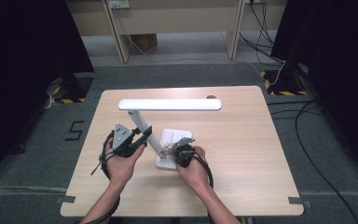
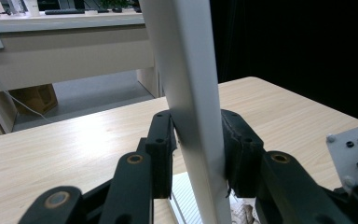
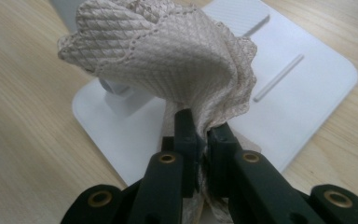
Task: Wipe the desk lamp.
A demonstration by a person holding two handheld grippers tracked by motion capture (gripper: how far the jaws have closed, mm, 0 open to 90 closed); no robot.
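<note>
White desk lamp on wooden table: left gripper clamped on its slanted arm, right gripper pinching beige cloth over the base.

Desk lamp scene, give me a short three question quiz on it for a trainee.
1. True or false: the left gripper has its fingers around the lamp arm.
2. What does the right gripper hold?
3. The cloth is over: A) lamp base, B) lamp head, C) bare table.

Key: 1 true; 2 a beige cloth, pinched between its fingers; 3 A.
</note>
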